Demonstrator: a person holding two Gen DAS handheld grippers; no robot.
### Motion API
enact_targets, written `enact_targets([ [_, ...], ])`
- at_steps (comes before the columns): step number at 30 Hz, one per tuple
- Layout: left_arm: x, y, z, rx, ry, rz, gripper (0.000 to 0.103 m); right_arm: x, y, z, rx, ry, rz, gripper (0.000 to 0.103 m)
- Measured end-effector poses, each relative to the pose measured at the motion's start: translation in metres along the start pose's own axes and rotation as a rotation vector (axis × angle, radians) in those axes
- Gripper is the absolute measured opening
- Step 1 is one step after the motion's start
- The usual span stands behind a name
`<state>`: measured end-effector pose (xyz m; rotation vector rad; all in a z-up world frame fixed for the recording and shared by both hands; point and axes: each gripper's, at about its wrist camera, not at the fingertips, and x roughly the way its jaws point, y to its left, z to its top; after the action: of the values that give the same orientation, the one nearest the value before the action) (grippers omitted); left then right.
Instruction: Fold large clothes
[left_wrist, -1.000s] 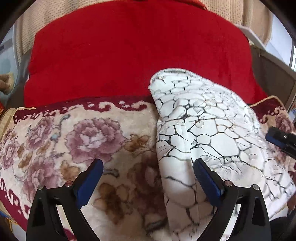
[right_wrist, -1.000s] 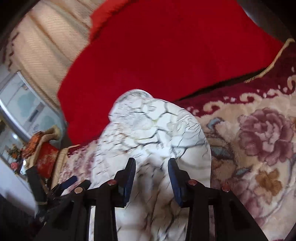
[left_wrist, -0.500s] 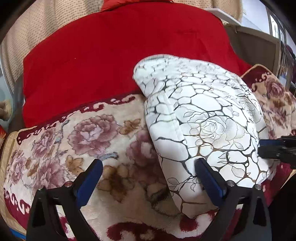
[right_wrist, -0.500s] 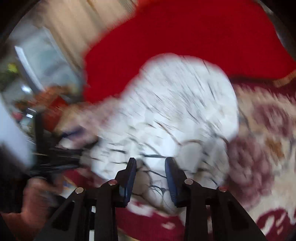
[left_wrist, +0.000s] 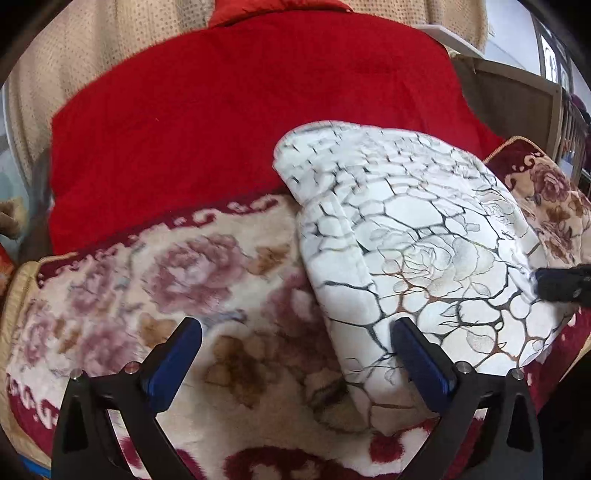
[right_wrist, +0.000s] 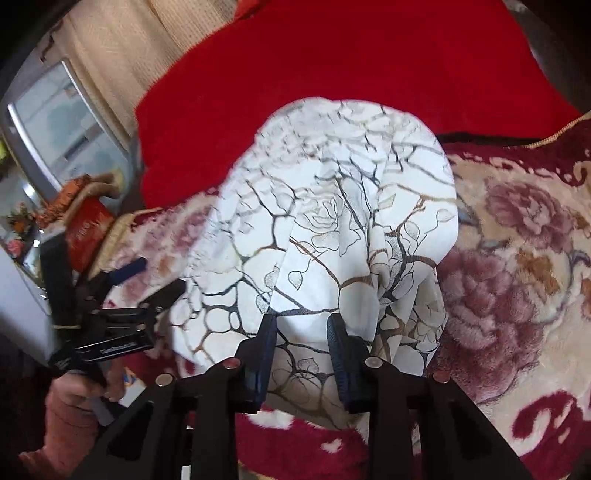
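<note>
White garment (left_wrist: 417, 254) w/ black-and-tan crackle & rose print is lying folded on a plush floral blanket (left_wrist: 177, 280), red blanket (left_wrist: 240, 118) behind it, beige curtain (right_wrist: 122, 55) & window at back. Left gripper (left_wrist: 295, 354) is hovering w/ jaws spread wide, gripping nothing. Right gripper (right_wrist: 301, 343) is sitting w/ jaws narrowed around a cloth fold; lettering on left gripper's body too blurred to read.

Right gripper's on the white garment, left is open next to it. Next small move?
Probably close the left gripper onto the near edge of the white patterned garment. Its jaws stand wide open, one finger over the floral blanket, one on the garment, while the right gripper looks pinched on a fold. Both need a hold before folding.
</note>
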<state>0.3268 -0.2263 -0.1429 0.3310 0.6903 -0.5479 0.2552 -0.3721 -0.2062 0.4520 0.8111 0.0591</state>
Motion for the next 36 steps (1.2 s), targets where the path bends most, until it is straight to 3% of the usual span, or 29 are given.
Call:
enact_targets([
  [3,-0.013,-0.004,0.004,0.049,-0.067,0.097,0.103,-0.020,0.001,0.008,-0.004,-0.048,0.025,0.034],
  [4,-0.016,-0.005,0.005,0.063,-0.082,0.112,0.103,-0.025,0.000,0.010,0.002,-0.065,0.034,0.040],
  [5,-0.019,-0.007,0.006,0.078,-0.097,0.127,0.103,-0.030,-0.002,0.014,0.014,-0.085,0.047,0.051],
  [6,-0.021,-0.007,0.007,0.087,-0.106,0.137,0.103,-0.035,-0.005,0.016,0.030,-0.104,0.052,0.081],
  [7,-0.022,-0.008,0.008,0.096,-0.111,0.144,0.103,-0.039,-0.008,0.020,0.037,-0.141,0.047,0.088],
  [10,-0.019,-0.010,0.010,0.110,-0.102,0.143,0.103,-0.048,-0.022,0.029,0.060,-0.211,0.017,0.088],
  [20,-0.010,-0.011,0.021,0.097,-0.092,0.125,0.103,-0.005,-0.080,0.039,0.263,-0.124,0.058,0.088],
  [26,-0.002,-0.010,0.025,0.081,-0.073,0.098,0.103,-0.002,-0.093,0.039,0.263,-0.125,0.066,0.088],
  [30,0.005,-0.005,0.028,0.030,-0.042,-0.009,0.103,-0.001,-0.094,0.042,0.252,-0.129,0.087,0.088],
  [36,0.024,0.017,0.033,-0.133,0.036,-0.294,0.103,0.005,-0.100,0.039,0.265,-0.123,0.128,0.088],
])
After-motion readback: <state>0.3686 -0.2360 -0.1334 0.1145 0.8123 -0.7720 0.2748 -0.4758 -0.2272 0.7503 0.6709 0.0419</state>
